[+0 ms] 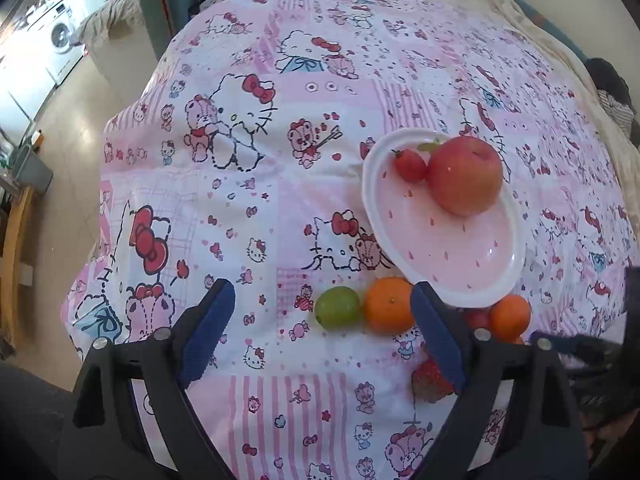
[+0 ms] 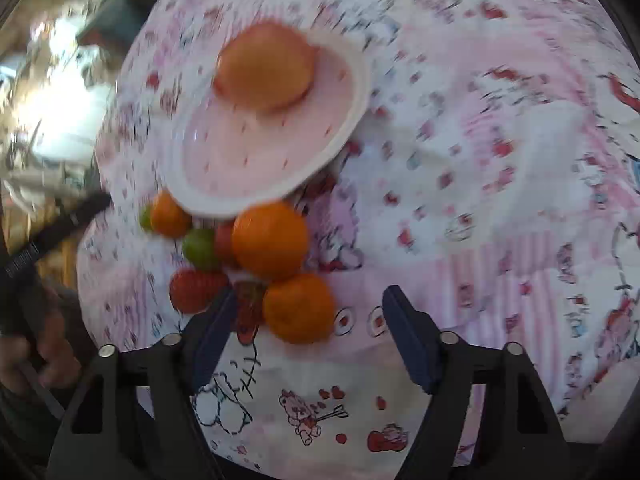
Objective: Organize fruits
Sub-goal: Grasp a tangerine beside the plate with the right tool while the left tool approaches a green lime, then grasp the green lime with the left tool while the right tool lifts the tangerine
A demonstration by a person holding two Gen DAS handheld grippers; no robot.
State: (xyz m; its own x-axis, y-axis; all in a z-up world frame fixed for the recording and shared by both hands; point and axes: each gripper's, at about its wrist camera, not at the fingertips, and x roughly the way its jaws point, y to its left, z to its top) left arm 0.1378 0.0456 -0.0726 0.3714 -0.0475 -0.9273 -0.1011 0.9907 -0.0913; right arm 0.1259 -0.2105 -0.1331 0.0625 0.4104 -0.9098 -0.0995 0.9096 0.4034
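Note:
A pink plate [image 1: 460,264] with a white rim holds a red apple [image 1: 466,176] and a small cherry tomato [image 1: 410,166]. Just in front of the plate lie a green lime [image 1: 337,307], an orange [image 1: 389,305], a second orange [image 1: 510,317] and a strawberry [image 1: 430,382]. My left gripper [image 1: 322,332] is open and empty, with the lime and first orange between its fingers. In the blurred right wrist view the plate [image 2: 224,196] holds the apple [image 2: 264,68]; oranges [image 2: 270,240], a lime [image 2: 200,248] and a strawberry [image 2: 194,290] cluster below it. My right gripper [image 2: 308,332] is open around an orange [image 2: 299,307].
The table carries a pink Hello Kitty cloth [image 1: 248,160]. Its left edge drops to a tiled floor [image 1: 68,120] with a washing machine [image 1: 60,36] and a wooden chair [image 1: 16,248]. A dark gripper body [image 1: 592,360] sits at the right.

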